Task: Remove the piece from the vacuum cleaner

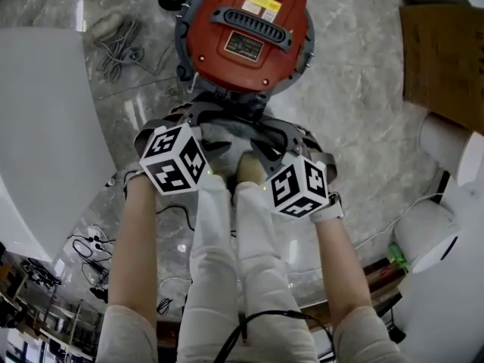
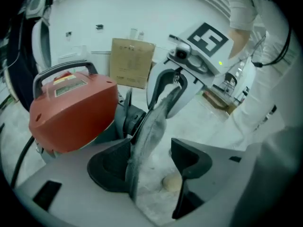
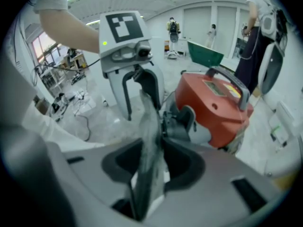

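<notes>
Piece hangs just in front of the vacuum; right gripper pinches it, left gripper straddles it, jaws apart; likely mid-removal; next, clamp the left and draw it clear

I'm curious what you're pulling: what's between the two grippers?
A grey piece stretches from left gripper to right gripper; both gripper views show it.
</notes>
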The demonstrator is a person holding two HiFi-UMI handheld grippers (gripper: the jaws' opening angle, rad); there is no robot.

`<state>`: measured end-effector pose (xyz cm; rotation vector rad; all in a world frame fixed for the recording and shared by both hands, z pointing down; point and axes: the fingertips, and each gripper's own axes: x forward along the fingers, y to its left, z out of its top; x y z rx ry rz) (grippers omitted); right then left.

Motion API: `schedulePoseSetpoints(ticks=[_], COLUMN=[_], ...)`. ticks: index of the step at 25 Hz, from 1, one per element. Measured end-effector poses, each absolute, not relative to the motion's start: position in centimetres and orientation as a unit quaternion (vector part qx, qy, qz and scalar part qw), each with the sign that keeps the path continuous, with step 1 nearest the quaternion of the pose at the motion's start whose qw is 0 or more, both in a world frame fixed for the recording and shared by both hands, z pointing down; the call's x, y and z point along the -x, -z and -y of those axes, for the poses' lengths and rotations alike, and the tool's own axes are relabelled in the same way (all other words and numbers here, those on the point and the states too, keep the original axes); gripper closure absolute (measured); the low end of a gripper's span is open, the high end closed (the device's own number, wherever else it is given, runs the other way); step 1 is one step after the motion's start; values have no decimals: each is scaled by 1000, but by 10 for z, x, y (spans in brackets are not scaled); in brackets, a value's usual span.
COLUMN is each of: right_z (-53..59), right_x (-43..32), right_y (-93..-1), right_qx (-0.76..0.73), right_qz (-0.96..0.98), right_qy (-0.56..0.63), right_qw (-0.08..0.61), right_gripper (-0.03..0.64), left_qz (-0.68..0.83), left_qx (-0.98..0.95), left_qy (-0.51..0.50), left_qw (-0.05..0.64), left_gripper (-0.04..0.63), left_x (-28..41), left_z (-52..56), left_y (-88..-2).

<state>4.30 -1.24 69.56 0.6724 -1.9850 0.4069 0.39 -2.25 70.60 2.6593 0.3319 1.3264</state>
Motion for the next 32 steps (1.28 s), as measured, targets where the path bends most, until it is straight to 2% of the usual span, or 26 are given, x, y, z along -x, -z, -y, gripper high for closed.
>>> schedulePoseSetpoints(ticks=[4,5,6,7,9,17,19,26,29,32], right_z=[11,10,10,9,7,2,1,1,1,-1], right_x=[-44,-43,-43,-43,-42,-49,-47,-35,-37,-43], right_y=[-696,-696,-696,-695,-695,-703,-704,-690,-692,-698], right_qx=[-256,-249,-243,-237,-235,-291,-290,-253,-259,-286], right_qz=[814,814,814,814,814,822,820,796,797,804], right_qy=[-156,-153,-149,-144,-134,-214,-211,-117,-126,-171], right_qw=[497,502,507,511,514,440,446,537,530,492], right_gripper=[508,514,526,538,557,569,572,583,583,583], left_qz=[-152,-144,-132,-121,-101,-47,-32,8,32,40], left_qx=[-853,-851,-852,-853,-856,-863,-865,-866,-870,-870], left_qy=[-494,-496,-497,-496,-496,-495,-495,-500,-491,-491], left_qw=[-66,-89,-102,-108,-106,-93,-72,-24,-3,-14], left_gripper=[348,394,469,509,543,558,558,563,563,563], left_x=[8,8,7,6,5,3,4,15,14,13], left_z=[22,26,30,33,35,31,32,25,27,26], left_y=[-716,-716,-716,-715,-713,-699,-701,-722,-717,-707])
